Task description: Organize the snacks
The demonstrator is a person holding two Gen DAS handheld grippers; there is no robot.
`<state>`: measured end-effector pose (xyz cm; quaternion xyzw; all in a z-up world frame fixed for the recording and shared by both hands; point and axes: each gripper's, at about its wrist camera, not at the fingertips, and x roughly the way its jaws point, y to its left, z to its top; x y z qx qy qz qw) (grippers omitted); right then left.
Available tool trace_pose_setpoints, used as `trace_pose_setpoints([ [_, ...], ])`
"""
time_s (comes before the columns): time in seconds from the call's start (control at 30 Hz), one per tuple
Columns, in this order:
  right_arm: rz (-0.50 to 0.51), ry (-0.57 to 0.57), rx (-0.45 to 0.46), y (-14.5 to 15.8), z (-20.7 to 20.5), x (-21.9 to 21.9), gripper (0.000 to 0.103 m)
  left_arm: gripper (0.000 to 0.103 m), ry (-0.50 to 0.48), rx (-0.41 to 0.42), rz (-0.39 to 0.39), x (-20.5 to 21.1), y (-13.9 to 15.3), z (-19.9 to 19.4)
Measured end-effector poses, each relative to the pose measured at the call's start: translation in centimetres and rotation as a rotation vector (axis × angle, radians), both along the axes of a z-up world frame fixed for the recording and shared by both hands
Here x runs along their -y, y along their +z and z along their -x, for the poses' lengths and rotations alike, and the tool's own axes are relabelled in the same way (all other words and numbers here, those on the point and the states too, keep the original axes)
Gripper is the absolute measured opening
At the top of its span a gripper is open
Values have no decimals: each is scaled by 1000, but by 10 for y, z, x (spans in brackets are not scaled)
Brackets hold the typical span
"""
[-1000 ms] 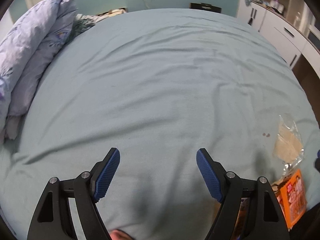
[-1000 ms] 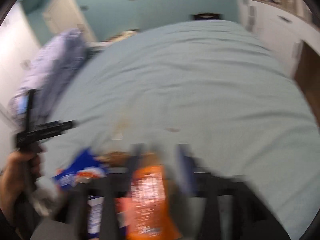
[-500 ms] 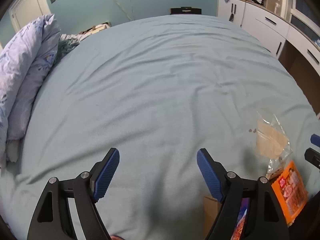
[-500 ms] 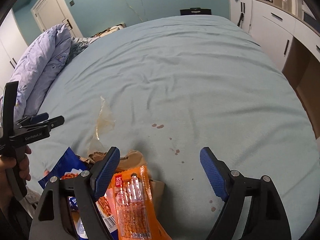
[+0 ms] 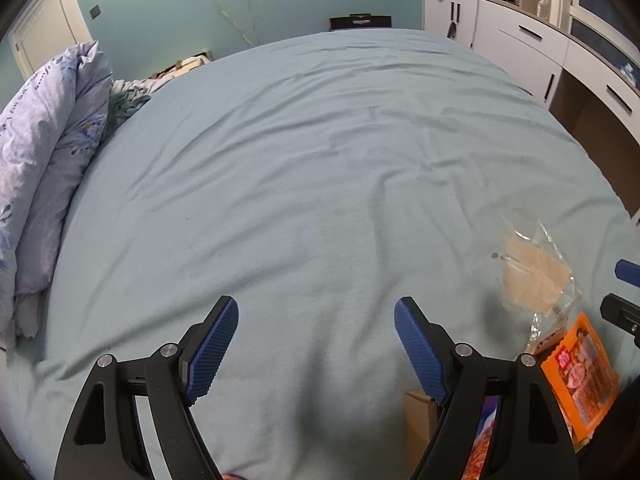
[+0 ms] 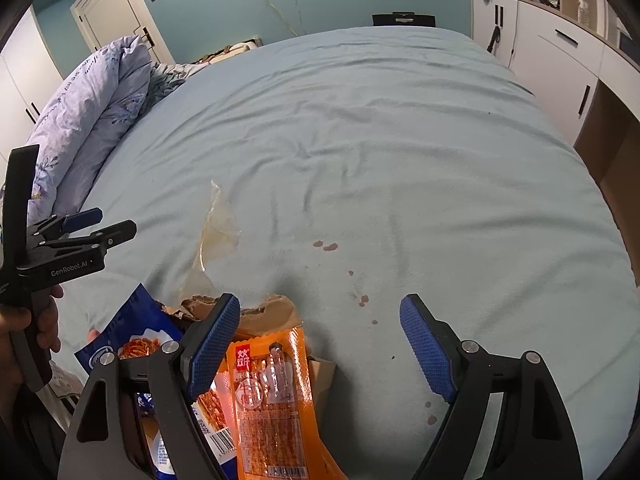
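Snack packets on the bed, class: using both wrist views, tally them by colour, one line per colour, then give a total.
Orange packet: 1
Blue packet: 1
Clear packet: 1
Total: 3

A brown cardboard box lies under the pile and is not counted as a packet.

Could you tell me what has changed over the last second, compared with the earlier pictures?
Little has changed. The left gripper tipped up slightly, so its view takes in more of the far wall. Nothing was taken hold of or let go. Both sets of jaws stay open and empty, the right gripper included; the orange snack packet and blue packet lie as before.
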<state>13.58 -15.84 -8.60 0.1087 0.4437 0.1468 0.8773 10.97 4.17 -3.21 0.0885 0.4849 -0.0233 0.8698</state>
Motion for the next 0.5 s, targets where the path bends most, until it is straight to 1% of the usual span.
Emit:
trace_pose_setpoints([
  [0.5,18,-1,1,0,-3,-3,82,82,24,-6,6,2,1,3],
])
